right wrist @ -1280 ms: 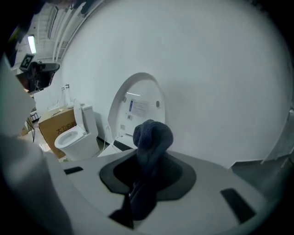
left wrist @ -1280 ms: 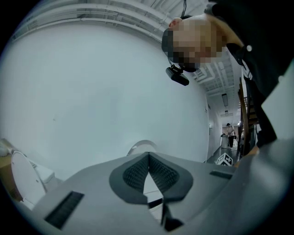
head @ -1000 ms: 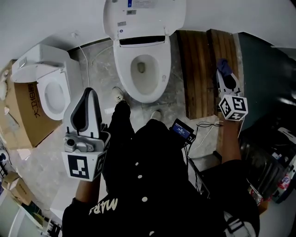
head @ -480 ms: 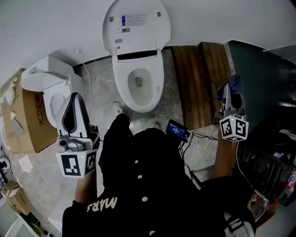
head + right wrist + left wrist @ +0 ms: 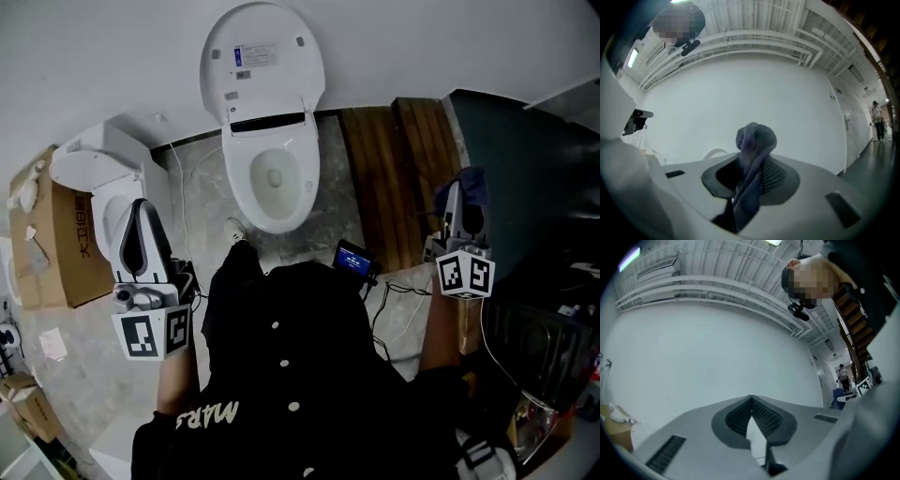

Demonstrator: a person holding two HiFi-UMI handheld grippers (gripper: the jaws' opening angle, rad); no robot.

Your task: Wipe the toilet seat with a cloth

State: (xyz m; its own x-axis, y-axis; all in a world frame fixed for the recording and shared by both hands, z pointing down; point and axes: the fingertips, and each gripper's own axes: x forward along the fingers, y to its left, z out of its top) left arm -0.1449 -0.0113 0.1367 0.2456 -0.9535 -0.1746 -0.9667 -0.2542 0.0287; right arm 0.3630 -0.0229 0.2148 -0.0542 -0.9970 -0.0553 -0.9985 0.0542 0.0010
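**Cloth pinched in the right gripper, away from the toilet**

The cloth (image 5: 753,154), a dark blue knitted rag, is clamped between the jaws of the right gripper (image 5: 751,174). A bunched knob of it stands above the jaw tips and the rest trails down through the gap. In the head view the cloth (image 5: 468,190) shows as a dark wad at the tip of the right gripper (image 5: 458,204). It is held up in the air well to the right of the toilet (image 5: 246,220) and touches no part of it.

The toilet seat (image 5: 235,174) lies down on the bowl as a white ring. The lid (image 5: 262,56) is tipped up against the wall behind it.

The left gripper (image 5: 141,208) is held to the left of the toilet, on the near side. Its jaws are pressed together at the tips with nothing between them; the left gripper (image 5: 751,401) view shows only a thin slit of white wall lower down.

Wooden planks (image 5: 389,178) lie on the floor just to the right of the toilet. A small dark device with a blue screen (image 5: 353,259) sits on the floor in front of the toilet, with thin cables running from it. To the left of the toilet stands a second white toilet (image 5: 98,178), and beyond that a cardboard box (image 5: 45,239). The person's black buttoned garment (image 5: 300,375) fills the near part of the head view, in front of the toilet.
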